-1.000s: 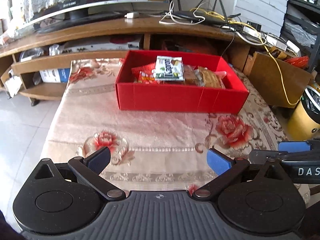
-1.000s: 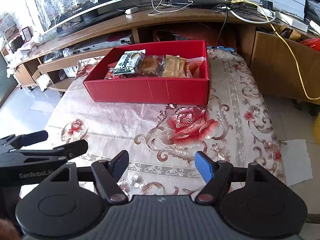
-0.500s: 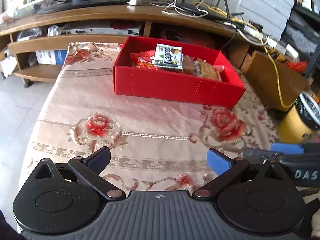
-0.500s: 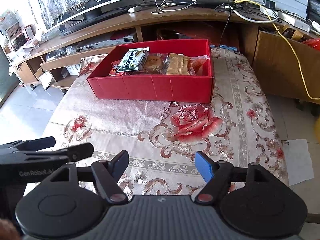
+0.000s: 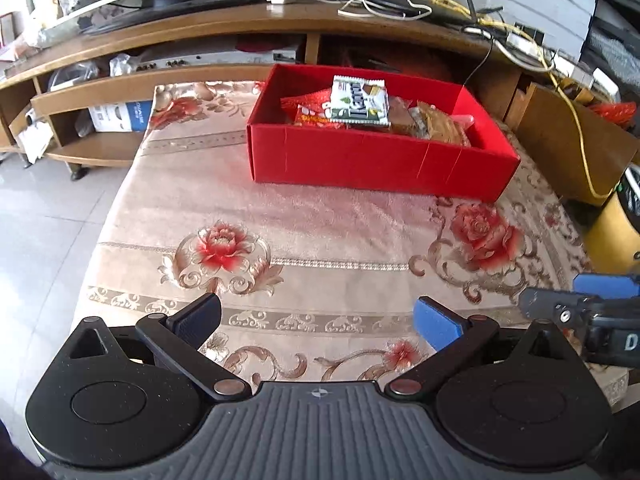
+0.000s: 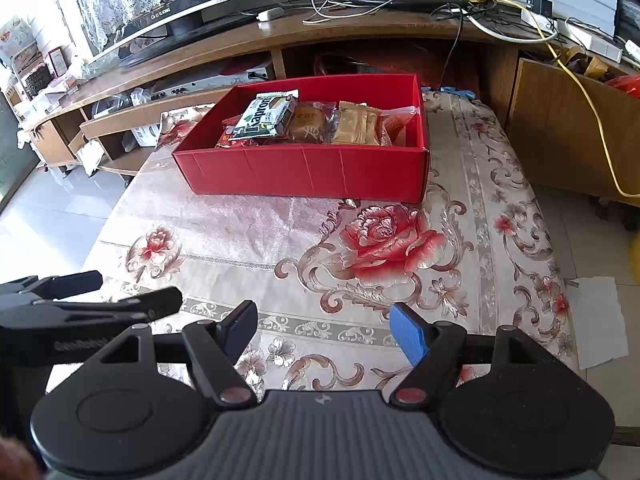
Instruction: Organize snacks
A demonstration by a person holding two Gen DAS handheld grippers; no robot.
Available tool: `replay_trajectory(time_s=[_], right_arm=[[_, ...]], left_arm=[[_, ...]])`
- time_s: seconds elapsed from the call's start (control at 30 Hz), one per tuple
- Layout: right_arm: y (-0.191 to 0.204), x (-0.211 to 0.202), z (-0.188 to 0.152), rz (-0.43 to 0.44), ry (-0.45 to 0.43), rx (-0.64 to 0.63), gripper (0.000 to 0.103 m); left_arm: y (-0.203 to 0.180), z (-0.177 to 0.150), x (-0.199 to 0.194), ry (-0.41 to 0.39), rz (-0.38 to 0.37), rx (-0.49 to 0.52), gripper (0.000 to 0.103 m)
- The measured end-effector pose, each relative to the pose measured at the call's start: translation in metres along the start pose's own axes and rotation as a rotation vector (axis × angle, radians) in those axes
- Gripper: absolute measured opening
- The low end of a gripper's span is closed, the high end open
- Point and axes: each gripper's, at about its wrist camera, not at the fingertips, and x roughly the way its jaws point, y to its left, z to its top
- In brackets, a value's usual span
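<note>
A red box (image 5: 380, 162) (image 6: 304, 170) stands on the floral tablecloth (image 5: 320, 232) (image 6: 248, 224). Inside lie several snack packs: a white and green wafer pack (image 5: 359, 101) (image 6: 266, 115) on top, a brown cake pack (image 6: 307, 124) and a gold pack (image 6: 356, 124) beside it. My left gripper (image 5: 318, 316) is open and empty above the table's near edge. My right gripper (image 6: 324, 328) is open and empty, also near the front edge. Each gripper shows at the side of the other's view.
A wooden TV stand (image 5: 240, 28) with a monitor, cables and shelves runs behind the table. A yellow bin (image 5: 616, 232) stands at the right, tiled floor (image 5: 44, 220) at the left. A white paper (image 6: 596, 320) lies on the floor at the right.
Both grippers have drawn back from the red box and risen a little; the box looks smaller and further off. Both stay open and empty.
</note>
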Motion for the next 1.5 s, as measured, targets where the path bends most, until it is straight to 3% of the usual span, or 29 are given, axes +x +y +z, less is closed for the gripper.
replay_trajectory(time_s=[0.3,0.5,0.67,1.03,1.2,1.37,1.5], right_arm=[[0.001,0.002,-0.001,0.008,0.001,-0.003,0.07],[0.002,0.004,-0.001,0.008,0.007,-0.01,0.07],[0.002,0.004,0.0,0.008,0.006,-0.008,0.07],[0.003,0.003,0.0,0.015,0.0,-0.009,0.07],[0.005,0.004,0.0,0.02,0.0,-0.012,0.07],[0.005,0.004,0.001,0.024,-0.001,-0.016,0.07],[0.006,0.0,0.002,0.042,-0.017,-0.015,0.07]], left_arm=[[0.001,0.002,-0.01,-0.066,-0.043,0.011,0.103],[0.003,0.002,-0.005,-0.039,-0.032,-0.003,0.103],[0.006,0.002,-0.002,-0.012,-0.075,-0.021,0.103],[0.004,0.003,-0.003,-0.014,-0.046,-0.011,0.103],[0.015,0.005,-0.007,-0.029,-0.122,-0.085,0.103],[0.007,0.005,0.0,0.01,-0.101,-0.037,0.103],[0.008,0.007,-0.023,-0.092,-0.058,-0.032,0.103]])
